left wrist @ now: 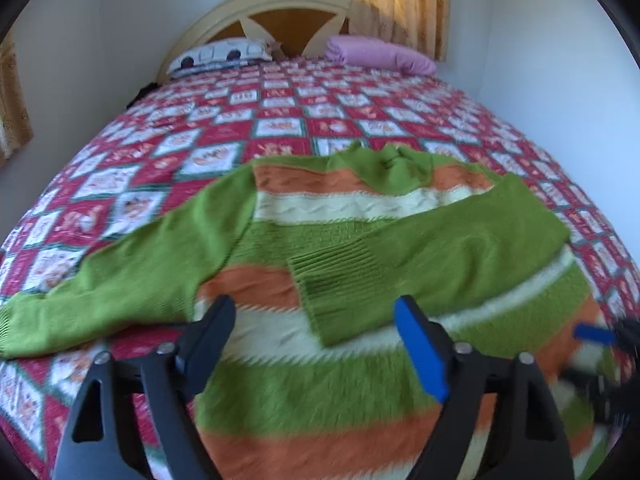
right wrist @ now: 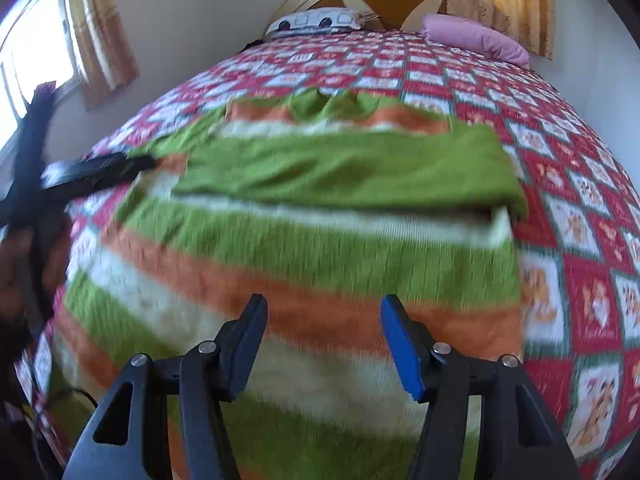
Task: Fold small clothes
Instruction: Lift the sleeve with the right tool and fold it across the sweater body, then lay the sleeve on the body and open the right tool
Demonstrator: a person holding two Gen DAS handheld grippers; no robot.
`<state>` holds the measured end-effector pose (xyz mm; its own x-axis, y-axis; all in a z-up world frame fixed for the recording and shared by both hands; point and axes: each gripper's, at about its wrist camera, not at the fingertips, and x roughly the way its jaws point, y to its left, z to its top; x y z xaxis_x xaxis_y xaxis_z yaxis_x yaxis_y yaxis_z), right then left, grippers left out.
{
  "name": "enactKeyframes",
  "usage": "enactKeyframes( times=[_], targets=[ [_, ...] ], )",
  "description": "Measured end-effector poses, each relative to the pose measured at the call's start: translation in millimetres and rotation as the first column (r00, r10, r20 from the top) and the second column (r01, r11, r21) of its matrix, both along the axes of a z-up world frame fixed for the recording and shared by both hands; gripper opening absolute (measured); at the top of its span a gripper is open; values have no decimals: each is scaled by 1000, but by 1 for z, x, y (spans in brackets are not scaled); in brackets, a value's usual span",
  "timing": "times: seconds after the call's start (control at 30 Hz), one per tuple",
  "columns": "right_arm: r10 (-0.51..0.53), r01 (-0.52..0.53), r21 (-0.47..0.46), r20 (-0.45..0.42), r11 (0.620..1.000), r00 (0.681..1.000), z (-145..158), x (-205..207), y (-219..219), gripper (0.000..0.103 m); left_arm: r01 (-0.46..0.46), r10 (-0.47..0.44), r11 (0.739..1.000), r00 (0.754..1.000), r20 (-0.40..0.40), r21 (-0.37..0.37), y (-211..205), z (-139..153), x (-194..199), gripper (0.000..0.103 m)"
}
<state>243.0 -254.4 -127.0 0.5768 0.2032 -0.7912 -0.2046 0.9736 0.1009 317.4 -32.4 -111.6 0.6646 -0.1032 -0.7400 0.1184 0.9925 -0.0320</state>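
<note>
A small knitted sweater point(left wrist: 320, 392) with green, orange and cream stripes lies flat on the bed, collar away from me. Its right sleeve point(left wrist: 440, 256) is folded across the chest; the left sleeve point(left wrist: 120, 280) lies stretched out to the left. My left gripper point(left wrist: 316, 320) is open and empty above the sweater's lower body. My right gripper point(right wrist: 324, 320) is open and empty above the sweater point(right wrist: 280, 260), where the folded sleeve point(right wrist: 344, 172) shows across the chest. The right gripper also shows at the right edge of the left wrist view point(left wrist: 600, 340), and the left gripper at the left of the right wrist view point(right wrist: 100, 168).
The bed has a red and white patchwork quilt point(left wrist: 280, 120). A white printed pillow point(left wrist: 224, 56) and a pink pillow point(left wrist: 380, 54) lie by the headboard point(left wrist: 288, 12). White walls flank the bed. Curtains point(right wrist: 100, 40) hang by a window at the left.
</note>
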Motion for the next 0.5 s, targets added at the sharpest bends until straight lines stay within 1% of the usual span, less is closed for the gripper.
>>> enactKeyframes(
  times=[0.07, 0.1, 0.13, 0.17, 0.2, 0.23, 0.27, 0.3, 0.37, 0.4, 0.5],
  targets=[
    [8, -7, -26, 24, 1000, 1000, -5, -10, 3, 61, -7, 7, 1000, 999, -35, -8, -6, -12, 15, 73],
    [12, -10, -38, 43, 999, 999, -7, -14, 5, 63, -16, 16, 1000, 998, -68, 8, -9, -22, 27, 65],
    [17, -14, -47, 59, 999, 998, -8, -18, 6, 64, -26, 27, 1000, 996, -83, 12, -11, -26, 31, 57],
    [19, -15, -52, 65, 999, 998, -9, -18, 8, 65, -29, 29, 1000, 995, -100, 1, -11, -32, 37, 41],
    [20, -16, -60, 76, 998, 997, -10, -20, 8, 65, -25, 22, 999, 995, -95, -28, -10, -34, 39, 32],
    [22, -16, -70, 87, 997, 996, -11, -21, 9, 66, -20, 17, 999, 997, -82, -39, -10, -31, 39, 16],
    [24, -17, -75, 94, 997, 995, -12, -21, 10, 67, 9, -14, 998, 996, -87, -56, -12, -29, 40, 8],
    [26, -18, -77, 103, 997, 994, -14, -22, 11, 69, 12, -16, 999, 996, -83, -47, -13, -26, 39, 8],
    [38, -27, -86, 121, 996, 992, -17, -25, 14, 73, 18, -20, 999, 999, -48, -30, -13, -16, 34, 8],
    [42, -30, -94, 125, 995, 991, -17, -25, 16, 74, 22, -22, 1000, 1000, -12, -21, -10, -6, 29, 8],
    [46, -34, -94, 126, 995, 991, -18, -26, 17, 76, -8, 9, 1000, 999, 41, -3, 2, 11, 26, 8]
  ],
)
